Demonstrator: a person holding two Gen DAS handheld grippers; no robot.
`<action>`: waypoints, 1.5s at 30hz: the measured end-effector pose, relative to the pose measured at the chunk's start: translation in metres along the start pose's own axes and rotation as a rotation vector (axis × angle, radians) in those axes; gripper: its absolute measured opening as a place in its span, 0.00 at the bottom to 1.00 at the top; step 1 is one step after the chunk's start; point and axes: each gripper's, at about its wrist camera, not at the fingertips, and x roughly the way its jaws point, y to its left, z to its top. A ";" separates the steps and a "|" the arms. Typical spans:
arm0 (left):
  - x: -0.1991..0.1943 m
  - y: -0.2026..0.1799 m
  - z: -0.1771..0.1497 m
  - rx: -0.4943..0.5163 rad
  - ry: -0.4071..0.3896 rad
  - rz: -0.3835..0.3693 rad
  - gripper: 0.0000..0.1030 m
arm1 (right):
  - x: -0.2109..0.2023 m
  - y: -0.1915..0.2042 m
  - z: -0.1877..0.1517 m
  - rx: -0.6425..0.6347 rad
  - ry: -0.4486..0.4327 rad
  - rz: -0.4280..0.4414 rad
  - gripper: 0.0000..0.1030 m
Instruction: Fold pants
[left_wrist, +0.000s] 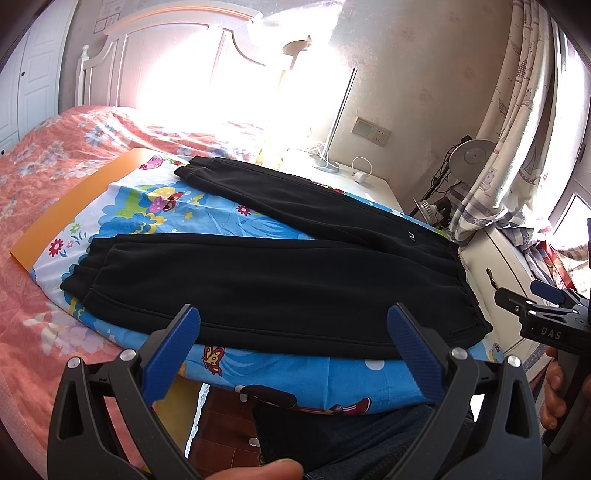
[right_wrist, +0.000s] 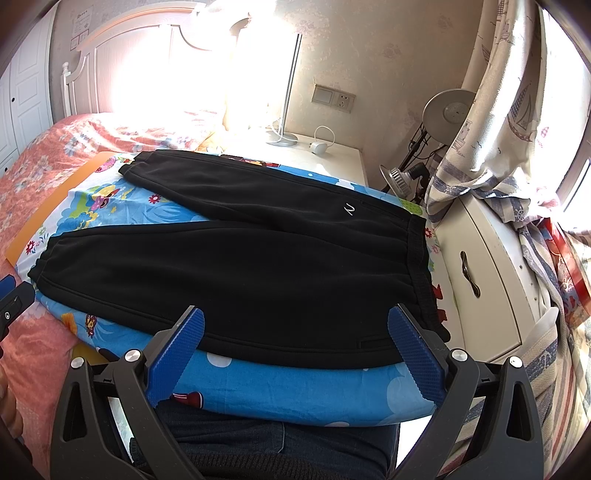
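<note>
- Black pants (left_wrist: 280, 280) lie flat and unfolded on the cartoon-print cloth (left_wrist: 280, 373), both legs spread apart, just ahead of both grippers.
- Left gripper (left_wrist: 293, 332): jaws wide apart, holding nothing, near the closer leg's hem side.
- Right gripper (right_wrist: 295, 334): jaws wide too, empty, by the waistband (right_wrist: 421, 266).

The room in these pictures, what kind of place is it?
Most likely a home bedroom. A bed with a floral pink cover and a white headboard fills the left side, a white bedside cabinet stands on the right, and a patterned curtain hangs by the window.
</note>
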 end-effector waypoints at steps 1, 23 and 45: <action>0.000 0.000 0.000 -0.001 0.001 0.000 0.98 | 0.000 0.000 0.000 0.000 0.000 0.000 0.94; 0.000 0.001 0.000 -0.002 0.000 0.000 0.98 | 0.000 0.000 0.000 0.001 0.000 0.000 0.94; 0.026 -0.018 -0.016 0.113 0.003 -0.039 0.98 | 0.100 -0.063 -0.023 0.215 0.178 0.354 0.94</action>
